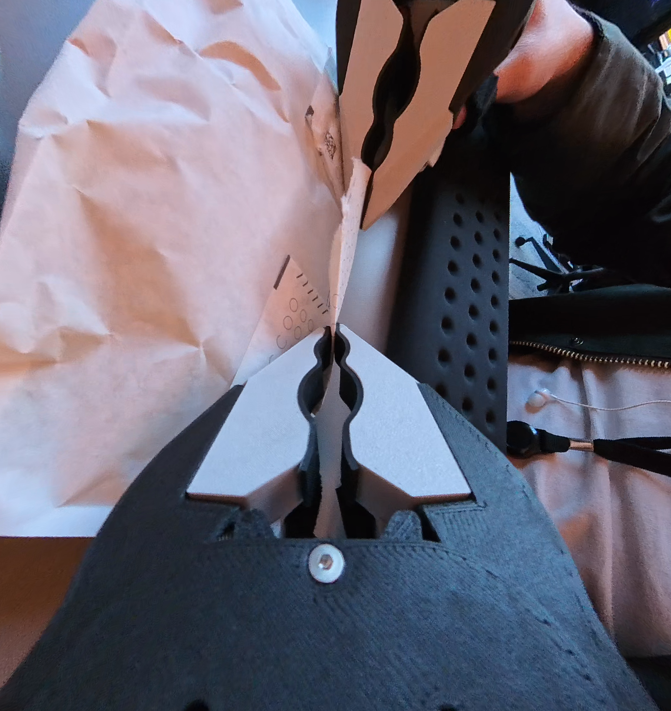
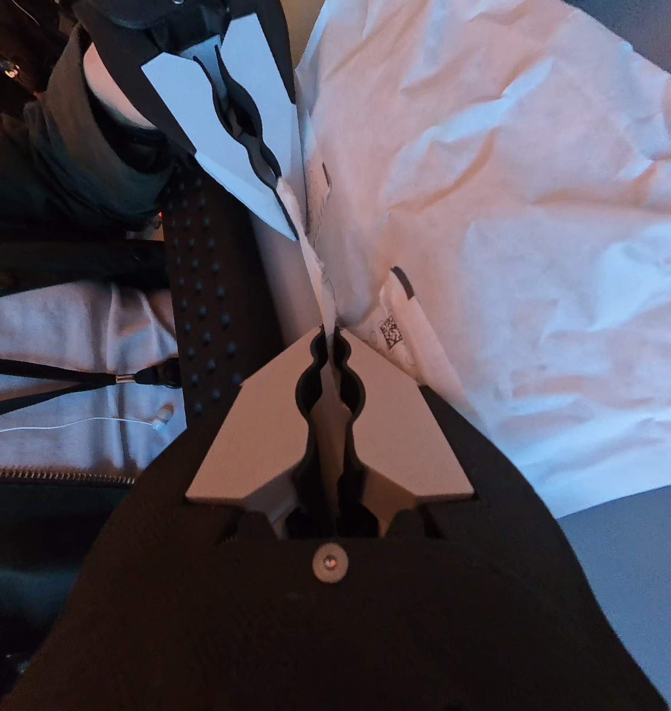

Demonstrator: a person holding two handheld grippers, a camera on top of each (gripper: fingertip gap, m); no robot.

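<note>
One crumpled paper bag (image 1: 141, 215), edge pinched by left tool (image 1: 333, 331), right tool (image 2: 329, 331)

The paper bag (image 1: 141, 238) runs off the left and top edges of the left wrist view, and off the top and right edges of the right wrist view, where its creases blur. Its printed marks (image 1: 299, 319) are too small to make out. What it contains is hidden. The perforated black panel (image 1: 468, 307) is partly covered by the left hand-held gripper (image 1: 333, 331)
</note>
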